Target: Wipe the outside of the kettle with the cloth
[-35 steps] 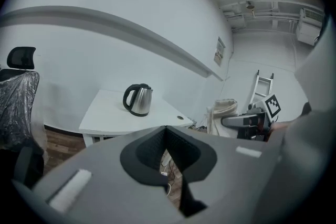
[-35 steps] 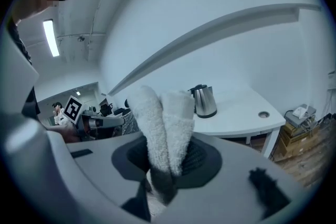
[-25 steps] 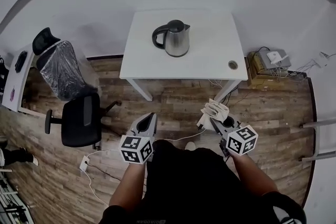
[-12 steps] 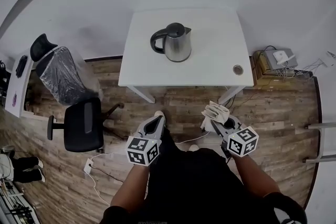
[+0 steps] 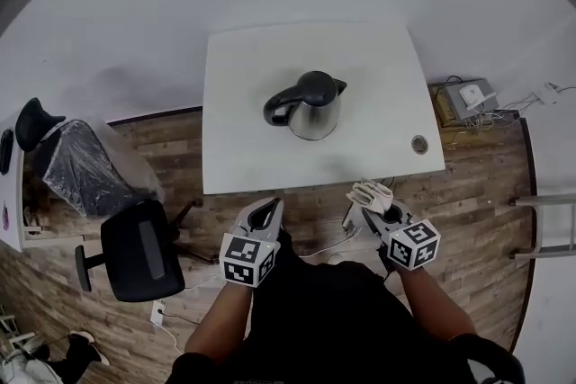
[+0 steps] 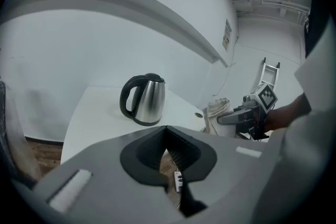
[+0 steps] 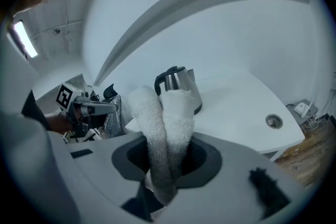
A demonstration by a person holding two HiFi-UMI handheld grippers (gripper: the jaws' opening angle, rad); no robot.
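Observation:
A steel kettle [image 5: 310, 108] with black handle and lid stands near the middle of the white table [image 5: 243, 103]; it also shows in the left gripper view [image 6: 144, 99] and partly behind the cloth in the right gripper view [image 7: 176, 81]. My right gripper [image 5: 363, 209] is shut on a folded white cloth [image 5: 372, 193] that sticks up from between its jaws [image 7: 165, 118], just off the table's front edge. My left gripper [image 5: 267, 209] hangs shut and empty [image 6: 167, 128] beside it, short of the table. Both are well clear of the kettle.
A small round metal piece [image 5: 419, 143] lies near the table's front right corner. A black office chair [image 5: 139, 238] and a plastic-covered chair [image 5: 76, 162] stand on the wood floor to the left. A box with devices [image 5: 463, 99] and cables sit at the right.
The table and kettle have come nearer: both grippers now hang at the table's front edge instead of well back over the floor. The cloth stays held in the right gripper.

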